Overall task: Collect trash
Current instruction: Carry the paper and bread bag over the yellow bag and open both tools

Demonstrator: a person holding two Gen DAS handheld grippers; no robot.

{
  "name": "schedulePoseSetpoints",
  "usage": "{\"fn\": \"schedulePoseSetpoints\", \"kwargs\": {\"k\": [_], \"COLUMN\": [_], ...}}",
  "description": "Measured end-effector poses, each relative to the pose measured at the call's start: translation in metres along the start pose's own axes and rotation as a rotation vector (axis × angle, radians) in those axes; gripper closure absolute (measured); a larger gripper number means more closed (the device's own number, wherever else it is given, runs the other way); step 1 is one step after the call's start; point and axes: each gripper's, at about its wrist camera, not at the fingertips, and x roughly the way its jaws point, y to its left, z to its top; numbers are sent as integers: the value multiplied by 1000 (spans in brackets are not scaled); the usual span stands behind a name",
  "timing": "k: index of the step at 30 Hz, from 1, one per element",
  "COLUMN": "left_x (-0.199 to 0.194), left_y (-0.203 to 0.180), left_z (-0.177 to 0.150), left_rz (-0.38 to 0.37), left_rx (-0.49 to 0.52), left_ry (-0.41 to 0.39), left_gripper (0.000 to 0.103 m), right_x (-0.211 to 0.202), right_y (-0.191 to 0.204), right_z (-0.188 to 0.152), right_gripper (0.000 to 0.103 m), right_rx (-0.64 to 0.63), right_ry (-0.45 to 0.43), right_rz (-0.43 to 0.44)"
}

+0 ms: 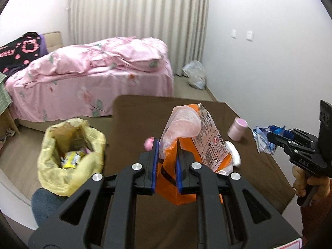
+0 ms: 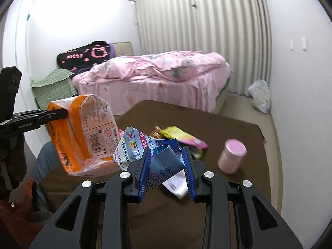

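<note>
My left gripper (image 1: 167, 143) is shut on an orange plastic package (image 1: 199, 137) and holds it above the brown table (image 1: 141, 120); the package also shows in the right wrist view (image 2: 83, 132). My right gripper (image 2: 167, 151) is shut on a crumpled blue and white carton (image 2: 166, 161), also seen in the left wrist view (image 1: 262, 139). A bin lined with a yellow bag (image 1: 70, 155) stands on the floor left of the table, with wrappers inside. A yellow and pink wrapper (image 2: 182, 137) lies on the table beyond the carton.
A pink-lidded bottle (image 2: 231, 158) stands on the table at the right, also in the left wrist view (image 1: 237, 128). A pink bed (image 1: 93, 76) lies behind the table. A clear plastic bag (image 1: 195, 73) sits on the floor by the curtain.
</note>
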Motion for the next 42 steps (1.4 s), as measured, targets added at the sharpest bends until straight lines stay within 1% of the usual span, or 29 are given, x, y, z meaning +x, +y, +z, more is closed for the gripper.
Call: {"fn": "schedulePoseSetpoints", "kwargs": {"k": [4, 9, 10, 11, 14, 15, 16, 19, 21, 24, 27, 28, 30, 31, 32, 33, 35, 39, 41, 42], "left_x": [-8, -14, -16, -18, -22, -20, -16, -3, 15, 39, 75, 93, 116, 123, 129, 130, 129, 117, 110, 108], "left_y": [39, 95, 110, 119, 147, 158, 168, 196, 215, 230, 236, 237, 233, 230, 234, 236, 247, 272, 286, 289], "left_z": [8, 17, 17, 17, 14, 13, 11, 2, -9, -23, -37, -42, -44, -44, -44, -44, -49, -58, -66, -67], "left_rz": [76, 224, 269, 297, 442, 513, 563, 650, 682, 674, 609, 559, 481, 428, 368, 349, 331, 342, 336, 332], "left_rx": [-58, -121, -139, -148, -156, -152, -152, -170, -189, -202, -193, -182, -153, -139, -145, -155, -222, -391, -480, -507], "left_ry": [-45, -102, -118, -128, -170, -171, -166, -129, -85, -32, 52, 108, 186, 212, 230, 240, 264, 246, 236, 235], "left_gripper": [90, 90, 90, 90, 90, 90, 90, 90, 90, 90, 90, 90, 90, 90, 90, 90, 90, 90, 90, 90], "right_x": [10, 31, 37, 43, 58, 65, 72, 90, 108, 138, 171, 183, 203, 214, 224, 236, 254, 297, 320, 328], "right_y": [29, 64, 71, 79, 97, 103, 110, 125, 133, 144, 154, 159, 169, 173, 178, 184, 195, 228, 248, 255], "right_z": [28, 56, 59, 63, 70, 72, 73, 76, 79, 85, 93, 97, 103, 106, 109, 112, 114, 109, 101, 97], "right_gripper": [73, 73, 73, 73, 73, 73, 73, 73, 73, 73, 73, 73, 73, 73, 73, 73, 73, 73, 73, 73], "right_rx": [-59, -124, -139, -155, -187, -199, -209, -232, -250, -271, -306, -318, -340, -352, -363, -375, -397, -447, -474, -482], "right_ry": [-27, -26, -20, -14, 6, 15, 25, 52, 71, 104, 134, 143, 156, 165, 173, 184, 203, 271, 314, 328], "right_rz": [37, 79, 88, 98, 117, 124, 132, 151, 155, 165, 171, 176, 185, 192, 200, 211, 237, 313, 355, 367]}}
